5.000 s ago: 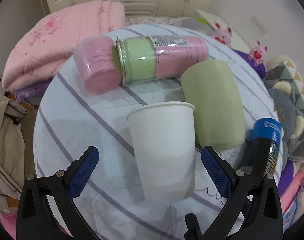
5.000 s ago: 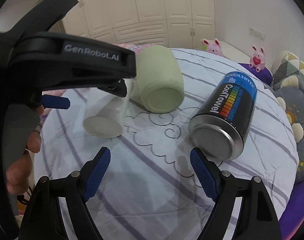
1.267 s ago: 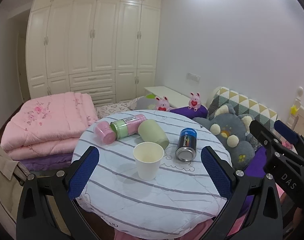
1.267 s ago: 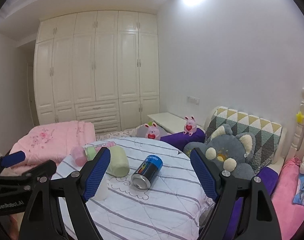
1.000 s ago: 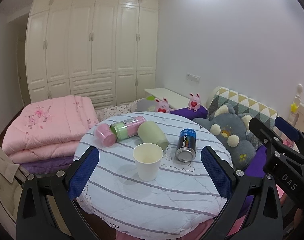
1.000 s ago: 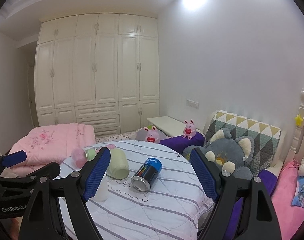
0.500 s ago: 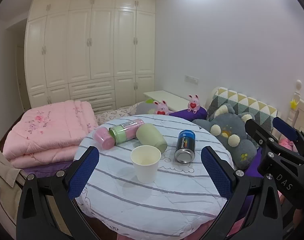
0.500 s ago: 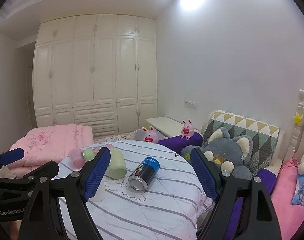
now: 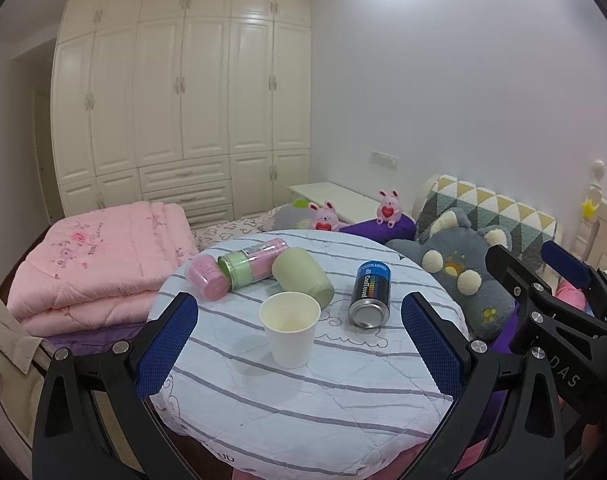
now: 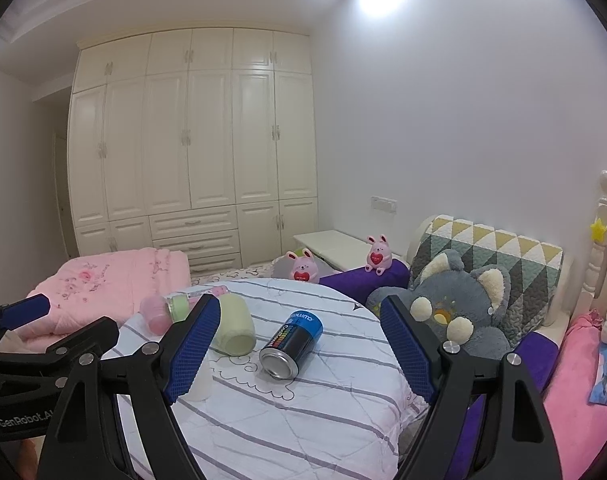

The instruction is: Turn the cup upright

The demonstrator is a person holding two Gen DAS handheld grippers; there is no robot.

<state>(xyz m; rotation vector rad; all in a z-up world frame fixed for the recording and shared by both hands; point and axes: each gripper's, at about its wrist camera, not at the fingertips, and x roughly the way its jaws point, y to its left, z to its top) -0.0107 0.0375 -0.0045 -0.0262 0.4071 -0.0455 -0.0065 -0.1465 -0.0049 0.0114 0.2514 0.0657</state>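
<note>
A white paper cup (image 9: 290,330) stands upright, mouth up, near the middle of a round table (image 9: 303,400) with a striped cloth. In the right wrist view the cup (image 10: 201,384) is mostly hidden behind my right gripper's left finger. My left gripper (image 9: 299,344) is open and empty, held well back from the table. My right gripper (image 10: 299,348) is open and empty too, also far back. The right gripper's body (image 9: 559,320) shows at the right edge of the left wrist view.
A green cup (image 9: 303,276) lies on its side behind the white cup. A blue can (image 9: 370,294) lies to its right. A pink and green canister (image 9: 239,268) lies at the back left. Pink quilt (image 9: 95,256), plush toys (image 9: 463,268) and wardrobe (image 9: 183,108) surround the table.
Five seconds ago my left gripper was close around the white cup; since then both grippers have pulled far back. The cup stays upright on the table. Little has moved in the last second.
</note>
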